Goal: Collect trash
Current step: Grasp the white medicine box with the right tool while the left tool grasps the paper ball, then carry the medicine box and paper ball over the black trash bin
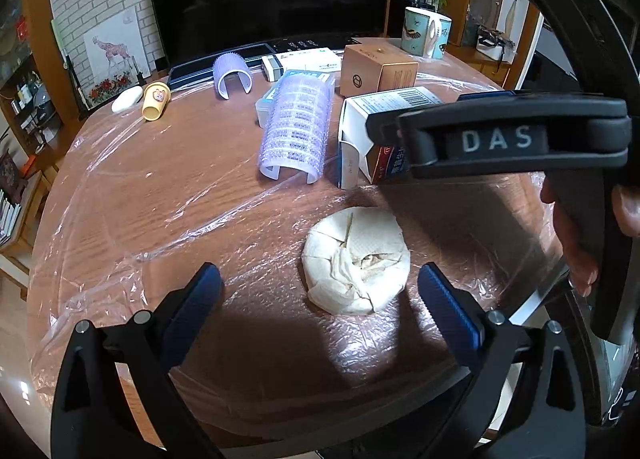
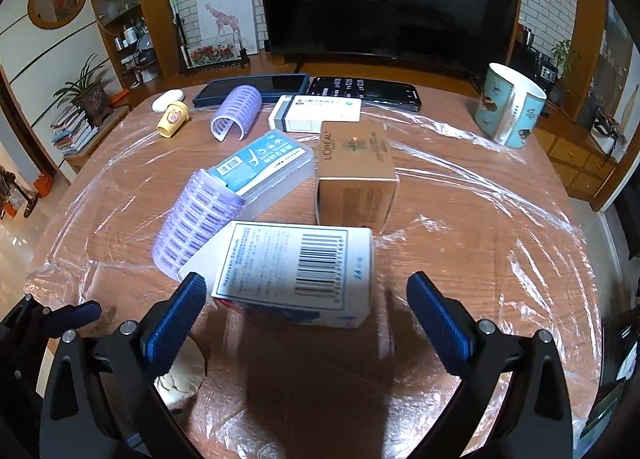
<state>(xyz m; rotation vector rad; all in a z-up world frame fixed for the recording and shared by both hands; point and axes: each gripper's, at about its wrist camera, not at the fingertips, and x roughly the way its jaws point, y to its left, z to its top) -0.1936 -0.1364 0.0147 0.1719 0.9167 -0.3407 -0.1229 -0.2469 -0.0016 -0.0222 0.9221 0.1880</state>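
Crumpled tissue wad (image 1: 356, 261) lies on plastic-covered tabletop (image 1: 160, 195), between spread fingers of left hand-held gripper (image 1: 320, 291), nearer right finger, untouched. Left hand-held gripper wide open, empty. Right hand-held gripper (image 2: 306, 305) wide open, empty; white medicine box (image 2: 296, 267) lies between its fingertips, left finger just beside box edge.

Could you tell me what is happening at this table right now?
A person is clearing trash from a round table covered in plastic film, with a handheld gripper in each hand. The left gripper is open and hovers around a crumpled paper wad without touching it. The right gripper is also open, lined up on a white medicine box with a barcode, its left finger close to the box's corner. Nothing has been picked up yet. Hair rollers, other boxes and a mug sit further back.
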